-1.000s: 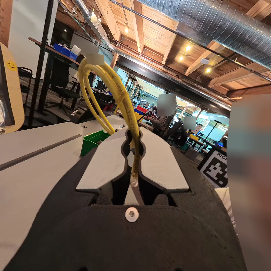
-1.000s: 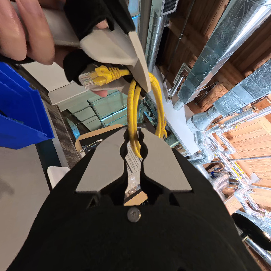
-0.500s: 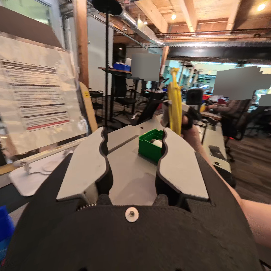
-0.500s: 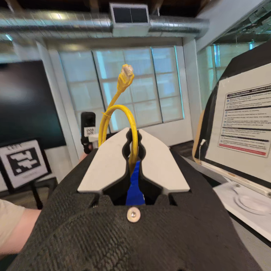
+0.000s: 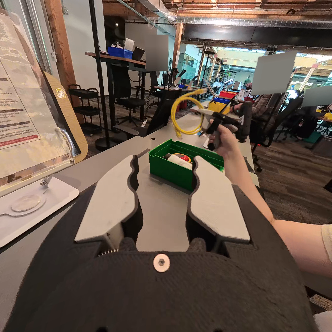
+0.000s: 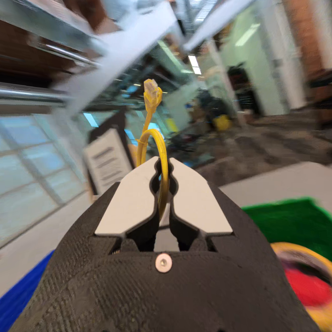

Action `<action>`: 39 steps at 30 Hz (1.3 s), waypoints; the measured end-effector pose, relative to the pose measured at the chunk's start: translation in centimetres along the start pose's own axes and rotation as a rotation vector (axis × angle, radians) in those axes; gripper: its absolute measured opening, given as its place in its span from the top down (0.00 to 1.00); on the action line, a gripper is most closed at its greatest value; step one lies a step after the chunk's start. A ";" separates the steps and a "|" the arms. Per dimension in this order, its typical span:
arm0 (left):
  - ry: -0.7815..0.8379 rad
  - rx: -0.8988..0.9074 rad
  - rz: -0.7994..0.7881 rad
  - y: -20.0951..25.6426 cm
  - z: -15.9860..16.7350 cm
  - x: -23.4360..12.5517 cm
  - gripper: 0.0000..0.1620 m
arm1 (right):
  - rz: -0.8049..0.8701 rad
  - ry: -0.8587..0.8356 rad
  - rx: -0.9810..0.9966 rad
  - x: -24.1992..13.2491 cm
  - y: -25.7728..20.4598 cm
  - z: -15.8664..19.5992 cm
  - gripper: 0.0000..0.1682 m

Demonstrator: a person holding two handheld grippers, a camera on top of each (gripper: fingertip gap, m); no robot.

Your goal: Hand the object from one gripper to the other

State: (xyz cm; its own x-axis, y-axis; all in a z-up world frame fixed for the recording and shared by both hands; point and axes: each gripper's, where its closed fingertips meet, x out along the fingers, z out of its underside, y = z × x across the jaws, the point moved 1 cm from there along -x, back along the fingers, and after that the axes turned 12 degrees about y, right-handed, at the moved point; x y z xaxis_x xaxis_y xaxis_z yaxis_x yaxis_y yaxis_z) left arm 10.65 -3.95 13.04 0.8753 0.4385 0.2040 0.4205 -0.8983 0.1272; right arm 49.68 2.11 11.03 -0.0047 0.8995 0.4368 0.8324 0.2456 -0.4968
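A coiled yellow network cable (image 6: 162,172) is clamped between the fingers of my right gripper (image 6: 163,159), with one clear plug sticking up past the tips. In the left wrist view the same cable (image 5: 186,115) hangs from the right gripper (image 5: 203,114), held in a hand above the far end of the green bin (image 5: 172,170). My left gripper (image 5: 164,158) is open and empty, its fingers spread wide over the grey table (image 5: 161,206) in front of the bin.
The green bin holds a white roll and a red and yellow item (image 5: 179,159); in the right wrist view it (image 6: 287,221) sits close at the lower right. A sign stand (image 5: 27,125) is at the left. A blue bin edge (image 6: 16,294) is at the lower left.
One second ago both grippers held the cable. The left gripper opened and let go, then drew back and lowered toward the table. The right gripper carried the cable away over the green bin.
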 end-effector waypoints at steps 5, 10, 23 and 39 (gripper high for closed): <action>-0.034 0.007 0.003 0.3 0.7 0.2 0.66 | 0.312 -0.060 -0.039 -3.6 9.2 0.8 0.96; -0.074 0.031 0.009 0.8 1.6 0.6 0.66 | 0.344 -0.098 0.044 -3.2 11.5 3.8 0.96; -0.176 0.106 0.047 2.7 3.7 1.8 0.66 | 0.188 -0.066 0.535 -2.8 11.6 6.0 0.96; -0.198 0.128 0.047 3.1 3.6 1.6 0.67 | 0.637 -0.396 -0.036 -5.2 14.7 6.6 0.63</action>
State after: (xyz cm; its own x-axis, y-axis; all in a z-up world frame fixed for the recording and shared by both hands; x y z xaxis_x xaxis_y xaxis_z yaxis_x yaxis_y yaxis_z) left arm 14.28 -6.14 10.26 0.9191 0.3938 0.0107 0.3938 -0.9192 -0.0043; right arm 58.27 3.38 -3.47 0.2907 0.9280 -0.2330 0.7583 -0.3720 -0.5353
